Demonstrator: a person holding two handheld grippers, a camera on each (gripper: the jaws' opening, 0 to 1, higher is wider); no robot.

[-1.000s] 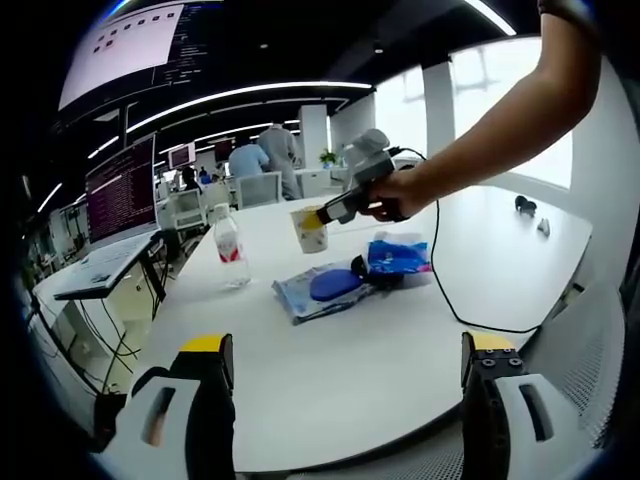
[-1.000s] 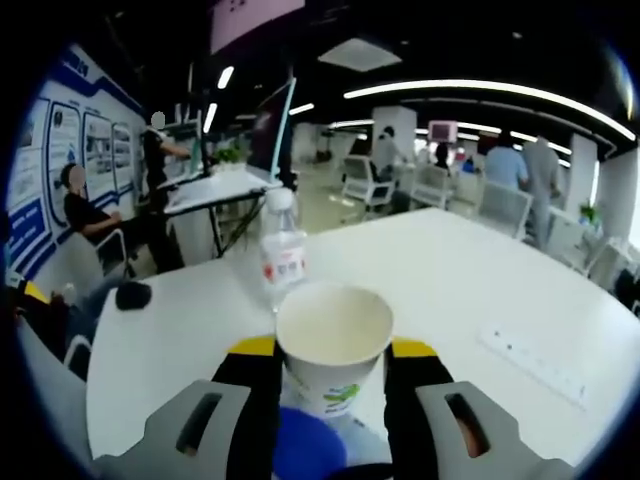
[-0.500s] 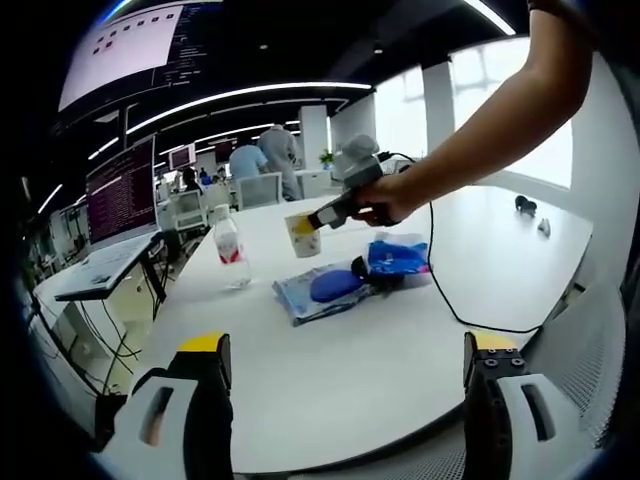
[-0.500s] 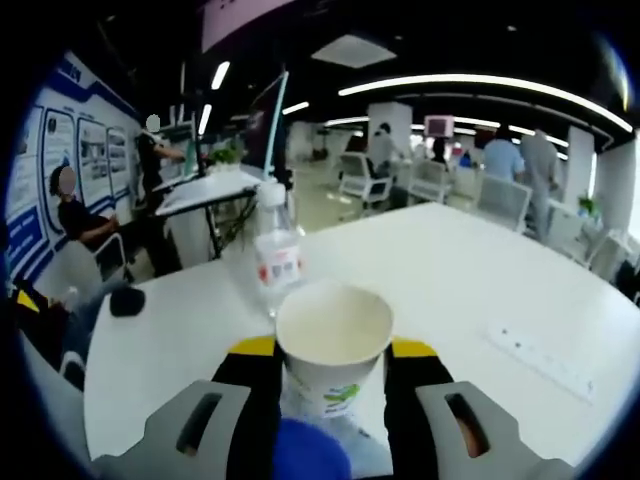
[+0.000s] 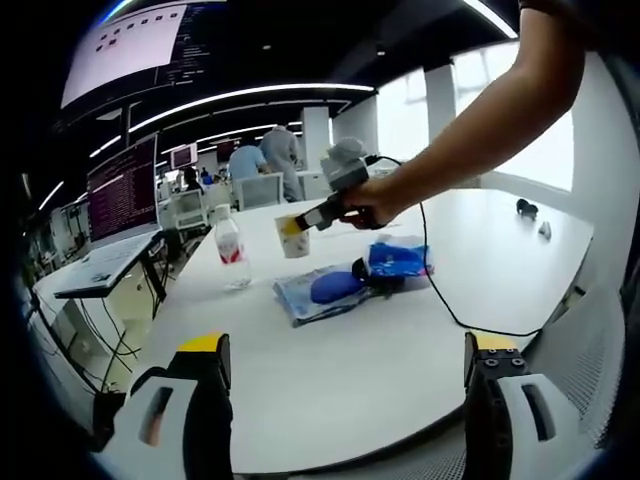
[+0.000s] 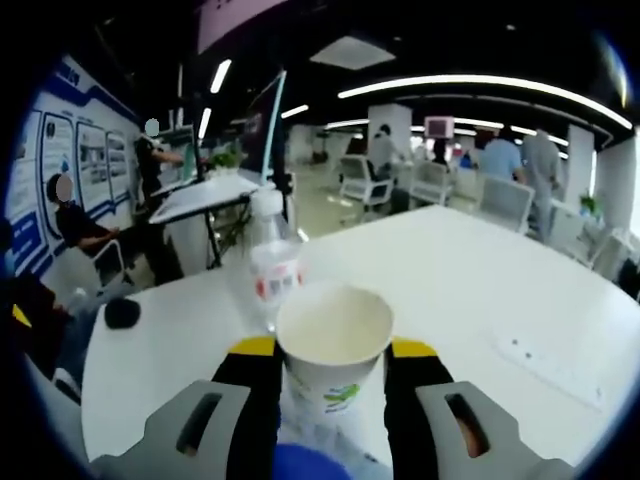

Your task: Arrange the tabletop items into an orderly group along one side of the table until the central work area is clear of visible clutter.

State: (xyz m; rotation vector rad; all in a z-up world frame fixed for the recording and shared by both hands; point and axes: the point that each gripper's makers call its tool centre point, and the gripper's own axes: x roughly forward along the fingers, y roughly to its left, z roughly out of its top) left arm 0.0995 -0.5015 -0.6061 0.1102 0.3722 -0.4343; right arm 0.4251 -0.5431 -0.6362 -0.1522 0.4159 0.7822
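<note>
My right gripper (image 6: 333,358) is shut on a white paper cup (image 6: 333,347), upright and empty inside. In the left gripper view the same gripper (image 5: 303,222) carries the cup (image 5: 293,238) above the white table (image 5: 330,370), just right of a clear water bottle (image 5: 229,247). In the right gripper view that bottle (image 6: 272,266) stands right behind the cup. A blue oval object (image 5: 335,287) lies on a clear plastic bag (image 5: 300,300), with a crumpled blue packet (image 5: 397,257) beside it. My left gripper (image 5: 340,375) stands open near the table's front edge, holding nothing.
A black cable (image 5: 440,290) trails from the right gripper across the table. A white power strip (image 6: 550,365) lies on the table to the right. Two small dark objects (image 5: 525,207) sit at the far right. Desks, monitors, chairs and people fill the room behind.
The right gripper has carried the cup leftward, closer to the water bottle. The left gripper has stayed still.
</note>
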